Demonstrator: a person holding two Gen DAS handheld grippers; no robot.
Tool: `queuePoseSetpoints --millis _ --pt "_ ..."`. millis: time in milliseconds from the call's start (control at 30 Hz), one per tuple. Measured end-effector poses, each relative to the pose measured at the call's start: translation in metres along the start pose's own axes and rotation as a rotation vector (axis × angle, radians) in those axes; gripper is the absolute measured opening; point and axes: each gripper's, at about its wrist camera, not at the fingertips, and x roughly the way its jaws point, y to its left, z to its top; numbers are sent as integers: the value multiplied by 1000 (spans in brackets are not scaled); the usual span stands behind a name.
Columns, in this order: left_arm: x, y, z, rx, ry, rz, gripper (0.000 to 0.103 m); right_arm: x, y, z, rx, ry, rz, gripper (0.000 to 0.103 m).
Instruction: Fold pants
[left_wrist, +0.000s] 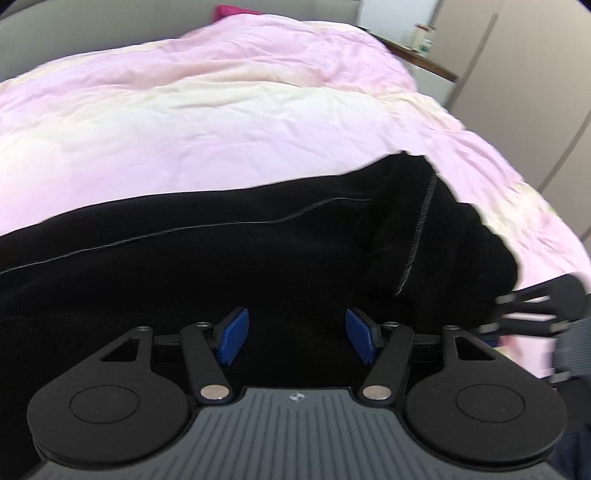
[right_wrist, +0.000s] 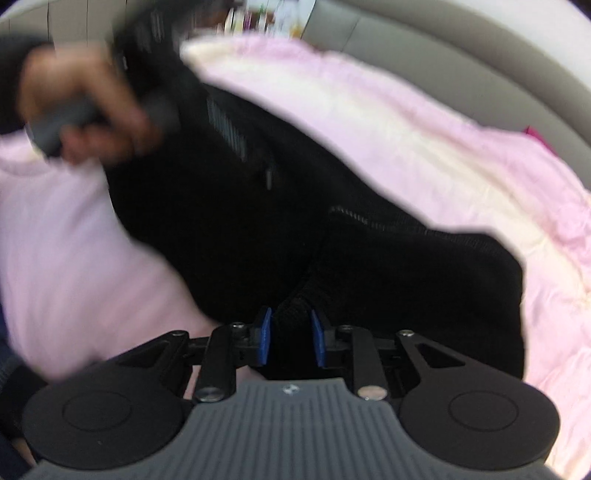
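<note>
Broadly, we are looking at a bed covered by a rumpled pink and cream quilt (left_wrist: 207, 110), which is filling most of both wrist views. Lying across that quilt are the black fabric pants (left_wrist: 207, 258), stretching sideways in the left wrist view with a thin pale seam line running along them and a stitched edge curving down near their right end. In the right wrist view the same dark cloth (right_wrist: 424, 273) is spreading from the upper left down to the lower right, bunched into a thick fold close to the camera.

We are holding the left claw (left_wrist: 297, 341) over the pants with its blue pads standing wide apart; nothing is sitting between them, and the dark fabric is lying just beyond the tips. From the right wrist camera, a blurred hand (right_wrist: 79, 107) is gripping the handle of that left tool at the upper left.

We are keeping the right claw (right_wrist: 291, 341) narrow, and a ridge of the black cloth is sitting between its blue pads, which appear to be pinching it. Its dark linkage is showing at the right edge of the left wrist view, blurred.

Beyond the bed, a small wooden shelf (left_wrist: 424, 55) with a few blurred containers is standing against the pale wall.
</note>
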Motion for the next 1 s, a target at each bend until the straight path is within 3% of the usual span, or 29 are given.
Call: queuePoseSetpoints --millis 100,167,233,300,367,467,533,600,700,733,767,833,900,1000 --pt "3 -14 8 30 3 -87 72 11 9 -8 -55 -1 -22 23" --pt "10 -26 16 58 10 -85 74 7 15 -5 -84 -8 -49 33" --pt "24 -35 23 74 45 -84 80 5 25 -9 -149 -8 -73 51" --pt "44 -42 27 71 110 -84 80 4 26 -17 -249 -4 -114 58" --pt "58 -46 28 56 146 -57 84 8 34 -21 -351 8 -167 59" --pt "64 -45 28 11 136 -73 91 4 50 -36 -463 17 -244 59" --pt "69 -44 28 -25 138 -73 91 12 53 -42 -501 43 -278 50" --pt "72 -43 29 -26 145 -60 85 17 49 -45 -480 62 -265 47" --pt "67 -47 37 24 130 -58 65 11 35 -35 -362 48 -220 36" --pt "64 -47 42 32 116 -64 56 4 26 -30 -295 27 -202 34" --pt "58 -45 49 29 99 -72 54 -4 17 -24 -220 -3 -184 33" --pt "51 -41 65 0 69 -107 37 -23 -1 -13 -85 -69 -157 33" --pt "41 -40 83 -18 35 -124 34 -35 -15 -1 -9 -124 -161 32" --pt "19 -45 106 38 -30 -106 33 -44 -27 20 85 -205 -199 31"
